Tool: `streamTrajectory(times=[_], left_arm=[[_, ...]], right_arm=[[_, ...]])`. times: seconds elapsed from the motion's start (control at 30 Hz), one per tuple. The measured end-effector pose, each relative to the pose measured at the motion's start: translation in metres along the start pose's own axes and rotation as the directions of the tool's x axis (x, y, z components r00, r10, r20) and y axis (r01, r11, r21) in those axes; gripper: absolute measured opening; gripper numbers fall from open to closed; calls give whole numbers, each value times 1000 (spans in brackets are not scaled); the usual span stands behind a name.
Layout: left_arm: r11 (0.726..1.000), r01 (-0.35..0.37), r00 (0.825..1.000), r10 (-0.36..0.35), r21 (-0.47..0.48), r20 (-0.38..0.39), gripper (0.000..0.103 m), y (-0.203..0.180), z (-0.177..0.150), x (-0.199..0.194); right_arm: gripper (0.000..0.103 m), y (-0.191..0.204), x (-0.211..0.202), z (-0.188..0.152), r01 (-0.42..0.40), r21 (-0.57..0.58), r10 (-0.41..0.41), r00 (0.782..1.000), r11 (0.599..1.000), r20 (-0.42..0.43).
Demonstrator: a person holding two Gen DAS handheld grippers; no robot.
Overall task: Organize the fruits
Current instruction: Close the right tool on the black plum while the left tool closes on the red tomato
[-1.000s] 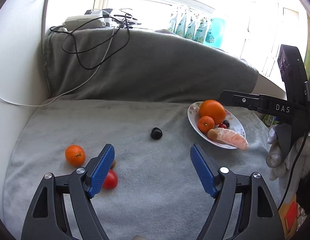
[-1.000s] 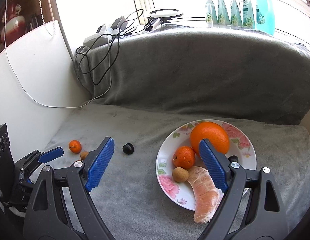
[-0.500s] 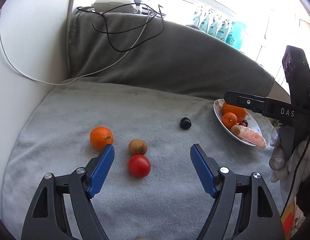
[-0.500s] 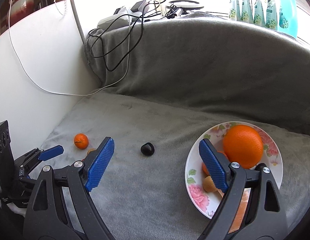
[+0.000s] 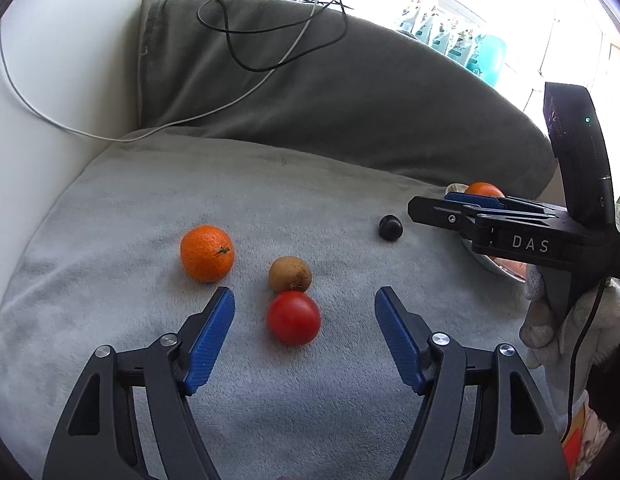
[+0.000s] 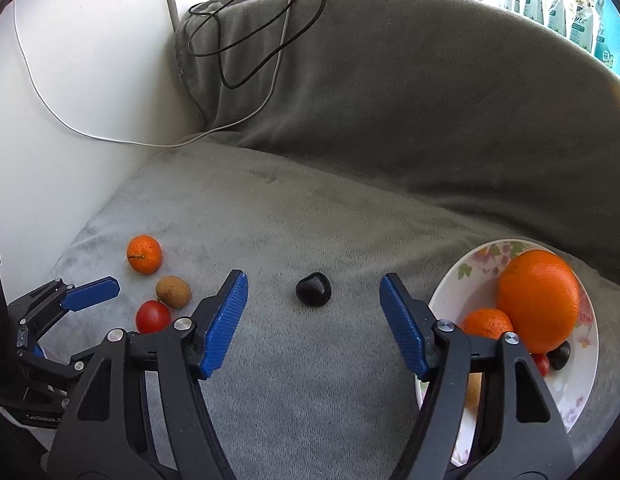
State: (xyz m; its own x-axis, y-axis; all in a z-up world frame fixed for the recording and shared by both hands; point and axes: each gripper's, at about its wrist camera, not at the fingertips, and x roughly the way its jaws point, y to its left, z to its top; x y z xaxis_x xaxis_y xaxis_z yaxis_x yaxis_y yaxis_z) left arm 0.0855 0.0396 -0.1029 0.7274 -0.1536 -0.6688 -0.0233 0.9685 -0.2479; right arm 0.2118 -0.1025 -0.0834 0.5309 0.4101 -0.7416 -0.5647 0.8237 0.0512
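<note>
Left gripper: jaws spread wide, nothing held. A red tomato is seen lying between the blue pads, touching neither. A brown kiwi-like fruit rests just beyond the tomato, in contact with it or nearly so; which cannot be told. A small mandarin is seen to the far left of the kiwi-like fruit, a little apart, just ahead of the left pad tip.

Right gripper: jaws also spread wide, nothing gripped. A dark plum-like fruit is seen on the blanket between and slightly beyond the pad tips, clear of both.

All loose fruit is carried by a grey blanket covering a seat; the three-fruit group lies toward the blanket's left edge, the dark fruit nearer the middle. A floral plate sits at the blanket's right edge and is partly hidden behind the right finger. Recorded in the plate: a large orange, a smaller mandarin in plate touching it, a small dark fruit and a small red one tucked under the orange. A pale item below the finger is too hidden to be identified.

Cables are draped over the blanket-covered backrest.
</note>
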Motion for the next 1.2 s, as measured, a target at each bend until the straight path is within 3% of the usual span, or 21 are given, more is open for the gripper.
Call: streamTrajectory(times=[0.17,0.47,0.6,0.73,0.83,1.03,1.2], left_arm=[[1000,14,1000,-14,-14,-21,63,5,0,6],[999,27,998,-29,-29,-57,55,6,1,12],[999,23,997,-25,-33,-72,54,7,1,16],[999,21,996,-24,-37,-81,50,8,1,20],[999,20,996,-22,-30,-91,44,7,0,21],[999,19,995,-22,-32,-97,37,7,0,24],[999,25,995,-29,-37,-97,31,9,-1,23]], right_arm=[[53,1,17,-2,10,-14,-10,999,1000,-41],[46,-1,33,-2,16,-9,-16,998,1000,-65],[38,-1,37,-1,10,-8,-10,997,1000,-74],[38,-2,42,-1,7,-3,-8,997,1000,-82],[38,-3,44,-1,8,3,-7,996,1000,-87],[26,0,43,-1,-1,-8,0,996,1000,-90],[26,2,43,-1,9,-18,-10,996,1000,-85]])
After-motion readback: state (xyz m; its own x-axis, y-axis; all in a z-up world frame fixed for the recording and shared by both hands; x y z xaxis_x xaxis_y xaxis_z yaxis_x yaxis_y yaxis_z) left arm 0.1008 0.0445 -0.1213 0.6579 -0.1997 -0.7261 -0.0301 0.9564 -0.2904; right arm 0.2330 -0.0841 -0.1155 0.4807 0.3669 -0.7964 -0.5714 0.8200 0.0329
